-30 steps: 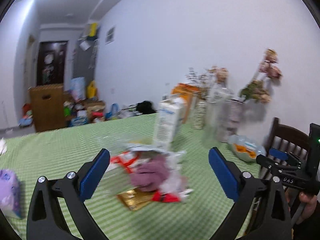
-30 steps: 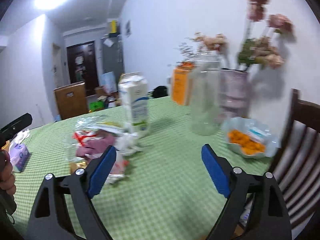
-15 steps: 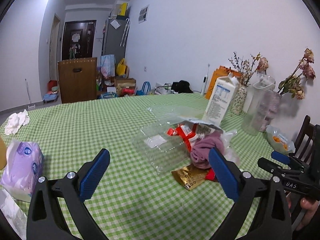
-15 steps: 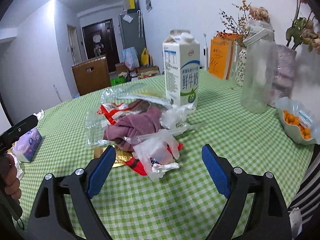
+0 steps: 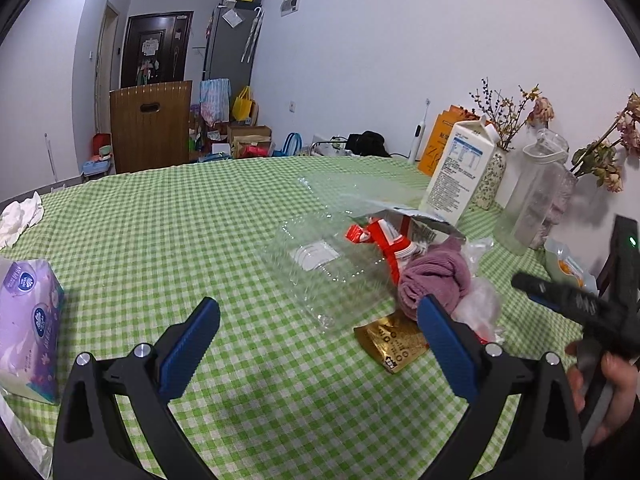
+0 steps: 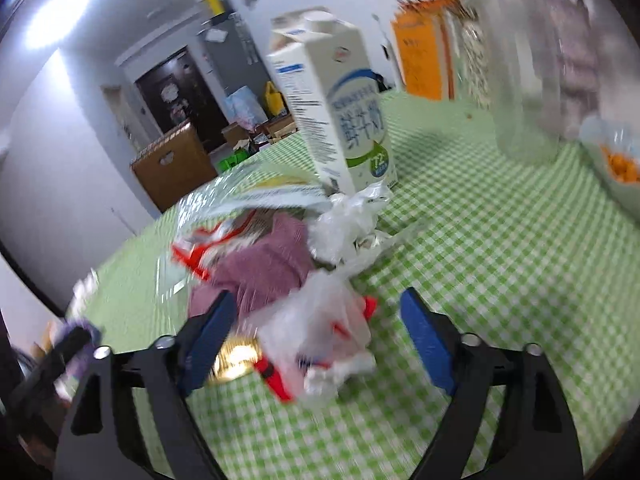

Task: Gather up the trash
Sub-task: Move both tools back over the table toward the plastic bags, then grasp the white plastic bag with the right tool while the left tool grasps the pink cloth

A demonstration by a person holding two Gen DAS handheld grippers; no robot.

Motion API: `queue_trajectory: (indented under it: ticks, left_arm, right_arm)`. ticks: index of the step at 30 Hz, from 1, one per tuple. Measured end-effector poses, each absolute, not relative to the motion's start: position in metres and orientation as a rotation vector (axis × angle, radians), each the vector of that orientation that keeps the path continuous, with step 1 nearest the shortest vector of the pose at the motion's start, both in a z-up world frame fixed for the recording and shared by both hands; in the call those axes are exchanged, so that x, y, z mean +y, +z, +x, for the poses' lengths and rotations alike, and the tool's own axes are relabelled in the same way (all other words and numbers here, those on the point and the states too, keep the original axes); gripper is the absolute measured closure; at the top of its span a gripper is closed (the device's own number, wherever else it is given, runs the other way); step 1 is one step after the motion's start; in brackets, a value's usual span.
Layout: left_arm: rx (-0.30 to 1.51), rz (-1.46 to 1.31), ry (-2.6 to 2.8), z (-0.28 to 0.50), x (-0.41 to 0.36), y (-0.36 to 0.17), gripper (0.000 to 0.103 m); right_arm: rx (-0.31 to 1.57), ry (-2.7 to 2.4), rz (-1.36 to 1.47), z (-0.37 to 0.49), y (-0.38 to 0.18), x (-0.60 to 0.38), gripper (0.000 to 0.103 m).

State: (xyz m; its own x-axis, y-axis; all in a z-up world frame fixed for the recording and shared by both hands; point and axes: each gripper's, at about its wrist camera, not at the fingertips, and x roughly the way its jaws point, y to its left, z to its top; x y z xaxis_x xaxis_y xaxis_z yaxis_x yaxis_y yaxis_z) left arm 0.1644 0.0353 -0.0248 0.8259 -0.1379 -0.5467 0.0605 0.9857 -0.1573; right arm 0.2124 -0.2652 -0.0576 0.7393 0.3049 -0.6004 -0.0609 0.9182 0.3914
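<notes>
- Overall, the worktop carries a green-and-white checked cloth and is the largest surface in both views.
- A milk carton stands upright at the far side of the trash pile, touching the crumpled plastic at its base.
- A clear plastic jug stands upright to the right of the carton, apart from the pile.
- The trash pile sits near the middle of the worktop: a clear plastic clamshell tray on its left side, a mauve cloth beside the tray, a red-and-white wrapper behind the cloth, and a gold foil packet lying flat at the near edge.
- A white plastic bag, crumpled, lies at the pile's near right side.
- A purple tissue pack lies at the left edge, well apart from the pile.
- The left claw is spread wide above the cloth, with nothing between its pads; the tray lies just beyond it.
- The right claw is spread, its jaws having just been closing slightly; the white plastic bag lies between them, not yet pinched. This view is blurred.
</notes>
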Motion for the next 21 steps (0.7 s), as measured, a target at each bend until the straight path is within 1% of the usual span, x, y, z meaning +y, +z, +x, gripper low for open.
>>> queue_trajectory:
  ticks: [2,5,6,7,8,9,11,13,21]
  left_arm:
    - [0.594,-0.129,-0.102,0.168,0.035,-0.026,0.007]
    - [0.605,-0.127,-0.100,0.174,0.035,-0.027,0.007]
    - [0.607,-0.126,-0.101,0.176,0.035,-0.027,0.007]
    - [0.611,-0.124,-0.102,0.179,0.035,-0.029,0.007]
    - [0.617,-0.123,-0.103,0.183,0.035,-0.031,0.007]
    - [0.626,-0.124,-0.103,0.186,0.035,-0.034,0.007]
    - [0.655,-0.135,-0.095,0.194,0.036,-0.041,0.007]
    - [0.682,-0.150,-0.102,0.204,0.033,-0.048,0.007]
    - [0.726,-0.153,-0.184,0.222,-0.003,-0.059,0.007]
  right_arm:
    - [0.765,0.200,0.412,0.234,-0.066,-0.269,0.029]
    - [0.833,0.196,0.475,0.259,-0.081,-0.272,0.043]
    - [0.850,0.195,0.490,0.264,-0.085,-0.272,0.059]
    - [0.869,0.189,0.514,0.269,-0.091,-0.274,0.073]
    - [0.872,0.196,0.541,0.270,-0.094,-0.275,0.077]
    - [0.862,0.199,0.559,0.268,-0.094,-0.277,0.084]
    - [0.828,0.184,0.538,0.259,-0.088,-0.279,0.089]
    - [0.782,0.172,0.498,0.246,-0.079,-0.282,0.096]
    - [0.669,0.175,0.382,0.193,-0.046,-0.306,0.098]
